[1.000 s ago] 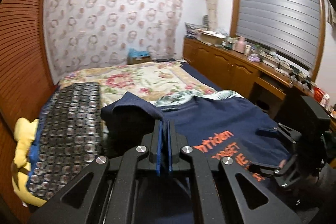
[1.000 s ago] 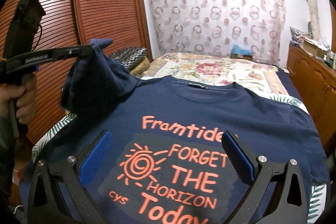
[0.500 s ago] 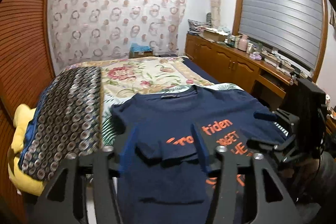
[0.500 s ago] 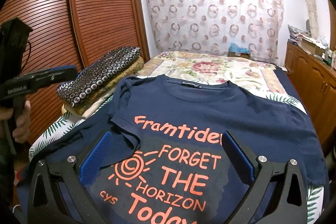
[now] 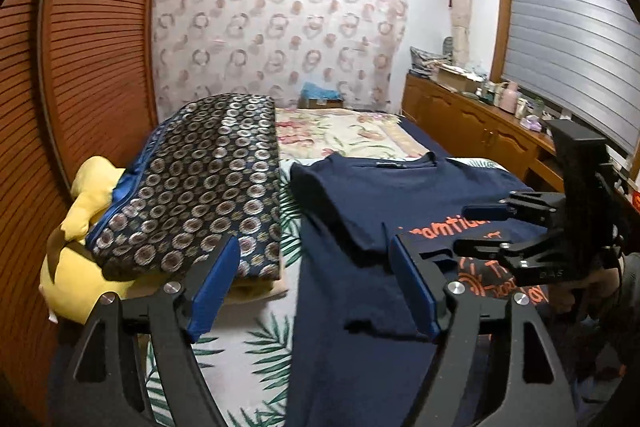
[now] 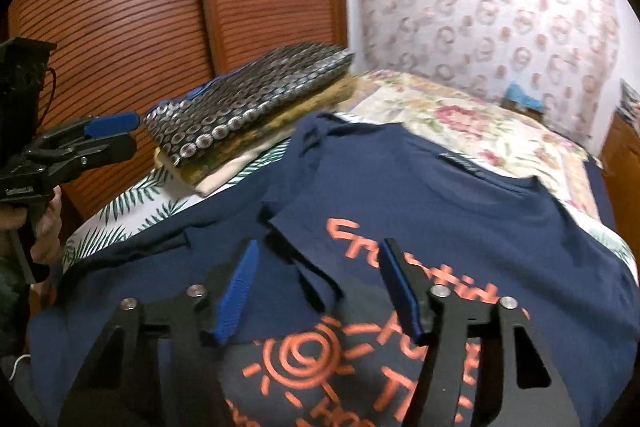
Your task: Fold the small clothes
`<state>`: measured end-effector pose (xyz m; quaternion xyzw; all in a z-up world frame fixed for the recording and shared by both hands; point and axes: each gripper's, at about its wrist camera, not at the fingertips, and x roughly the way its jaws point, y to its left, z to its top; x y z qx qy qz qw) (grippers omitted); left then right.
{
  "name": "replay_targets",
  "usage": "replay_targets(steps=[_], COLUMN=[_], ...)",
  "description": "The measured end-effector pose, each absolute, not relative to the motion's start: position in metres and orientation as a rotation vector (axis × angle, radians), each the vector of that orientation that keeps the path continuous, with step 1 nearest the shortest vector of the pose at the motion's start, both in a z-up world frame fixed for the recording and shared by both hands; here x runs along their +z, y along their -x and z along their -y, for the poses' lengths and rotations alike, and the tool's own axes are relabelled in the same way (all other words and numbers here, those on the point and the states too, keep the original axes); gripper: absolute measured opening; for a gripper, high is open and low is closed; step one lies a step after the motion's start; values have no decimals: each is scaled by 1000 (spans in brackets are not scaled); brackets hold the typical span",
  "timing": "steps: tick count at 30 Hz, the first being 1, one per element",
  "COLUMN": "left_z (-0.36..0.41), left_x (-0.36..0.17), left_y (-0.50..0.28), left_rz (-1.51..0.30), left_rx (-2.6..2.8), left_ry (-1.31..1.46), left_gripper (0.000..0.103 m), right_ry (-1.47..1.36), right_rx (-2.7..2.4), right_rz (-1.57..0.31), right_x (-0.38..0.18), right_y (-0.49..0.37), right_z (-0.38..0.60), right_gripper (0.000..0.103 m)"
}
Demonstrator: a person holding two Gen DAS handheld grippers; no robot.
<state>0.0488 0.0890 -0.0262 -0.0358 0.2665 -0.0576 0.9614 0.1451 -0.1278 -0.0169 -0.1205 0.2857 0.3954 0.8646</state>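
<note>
Left wrist view: the left gripper [image 5: 316,283], jaws just opening and apart, holds nothing above the navy cotton T-shirt with orange lettering [image 5: 400,195], which lies flat on the leaf-print bedsheet [image 5: 256,343], one sleeve folded inward. Right gripper [image 6: 320,287] jaws, just closing, stand apart over the print. Beyond lies a folded circle-patterned dark blanket [image 5: 200,187].

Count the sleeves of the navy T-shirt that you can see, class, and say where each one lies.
1 sleeve is clear: it lies folded inward over the navy T-shirt, on the side nearest the patterned cushion. The other sleeve cannot be made out in either view.
</note>
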Motion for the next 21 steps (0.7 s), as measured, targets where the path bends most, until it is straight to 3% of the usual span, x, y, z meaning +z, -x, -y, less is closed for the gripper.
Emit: replay_targets(steps=[3, 11, 13, 15, 21], left_z=[-92, -92, -91, -89, -86], left_x=[-31, -37, -38, -39, -41], left_y=[-43, -42, -42, -41, -39], left_rz=[-522, -518, -521, -522, -523], left_rx=[-96, -81, -82, -84, -83], left_ry=[61, 48, 45, 41, 43], left_gripper=[78, 78, 78, 78, 78], right_ry=[298, 403, 439, 437, 296], right_rx=[866, 895, 863, 853, 842], right_rz=[-612, -659, -673, -680, -659], right_x=[-23, -40, -45, -45, -32], right_y=[-154, -172, -177, -182, -193], right_z=[108, 76, 71, 75, 103], right_gripper=[50, 44, 25, 16, 7])
